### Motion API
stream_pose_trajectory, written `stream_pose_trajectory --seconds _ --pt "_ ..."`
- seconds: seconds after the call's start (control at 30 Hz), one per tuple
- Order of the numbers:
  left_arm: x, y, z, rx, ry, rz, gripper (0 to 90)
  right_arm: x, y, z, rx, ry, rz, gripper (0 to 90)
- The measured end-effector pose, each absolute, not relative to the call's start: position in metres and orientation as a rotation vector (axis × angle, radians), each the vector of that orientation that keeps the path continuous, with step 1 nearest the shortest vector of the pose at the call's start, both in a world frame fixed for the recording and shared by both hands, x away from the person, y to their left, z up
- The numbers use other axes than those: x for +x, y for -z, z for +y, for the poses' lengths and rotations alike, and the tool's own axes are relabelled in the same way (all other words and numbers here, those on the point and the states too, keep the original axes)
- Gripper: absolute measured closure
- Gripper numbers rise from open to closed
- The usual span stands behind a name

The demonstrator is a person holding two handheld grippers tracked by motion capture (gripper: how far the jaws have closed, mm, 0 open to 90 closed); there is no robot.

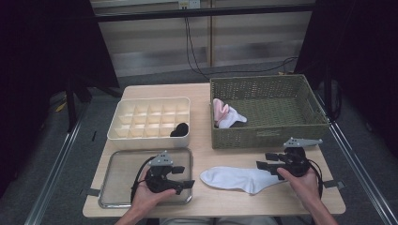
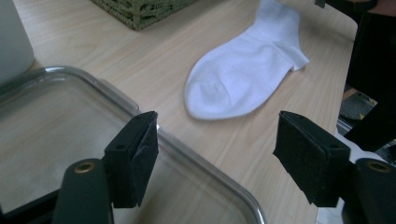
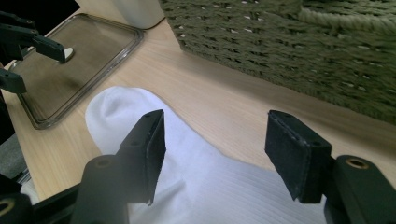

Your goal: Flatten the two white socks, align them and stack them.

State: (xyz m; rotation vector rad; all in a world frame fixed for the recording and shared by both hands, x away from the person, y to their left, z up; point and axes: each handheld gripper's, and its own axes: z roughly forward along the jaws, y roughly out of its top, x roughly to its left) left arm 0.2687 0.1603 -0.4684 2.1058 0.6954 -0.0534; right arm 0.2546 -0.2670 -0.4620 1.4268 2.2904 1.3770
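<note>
1. White sock [image 1: 238,179] lies flat on the wooden table [image 1: 206,197], toe toward the metal tray [image 1: 123,165], cuff by the right gripper [image 1: 264,165]; it sits well in front of the green woven basket [image 1: 267,136]
2. Right gripper hovers over the cuff end, jaws apart, pads [image 3: 153,154] clear of the cloth, nothing gripped
3. Left gripper [image 1: 187,176] hangs above the tray's near corner, jaws spread wide and empty; in its own view the sock's toe lies just beyond the tray rim
4. Cream divided box [image 1: 149,138] holds one dark rolled bundle [image 1: 179,129] in a front compartment; the other cells I can see look bare
5. Pink and white socks [image 1: 224,114] wait in the basket's left end
6. My judgement: the work looks like rolling socks and slotting them into the box. One appears done, this white one is laid out but not yet folded or rolled, and the basket's remainder is untouched, so most is left
</note>
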Motion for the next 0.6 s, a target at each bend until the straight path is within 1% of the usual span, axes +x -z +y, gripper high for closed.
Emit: stream_pose_trajectory --seconds 0.1,0.17,0.2,0.27,0.43,0.6 --pt "0.269 0.471 0.167 2.108 0.033 0.714 32.3 0.258 0.46 -0.263 1.415 -1.393 2.294 37.7" --pt "0.268 0.472 0.174 2.102 0.01 0.729 34.2 0.26 0.458 -0.26 1.41 -1.394 2.302 41.5" --pt "0.268 0.471 0.177 2.097 -0.005 0.728 35.0 0.261 0.456 -0.258 1.404 -1.39 2.303 41.7" --pt "0.268 0.471 0.18 2.096 0.011 0.713 35.1 0.263 0.453 -0.256 1.385 -1.4 2.307 41.9" --pt "0.27 0.473 0.184 2.089 0.001 0.738 35.1 0.269 0.447 -0.248 1.357 -1.427 2.316 43.0" --pt "0.272 0.474 0.184 2.086 -0.003 0.754 32.7 0.271 0.441 -0.244 1.33 -1.447 2.328 42.8"
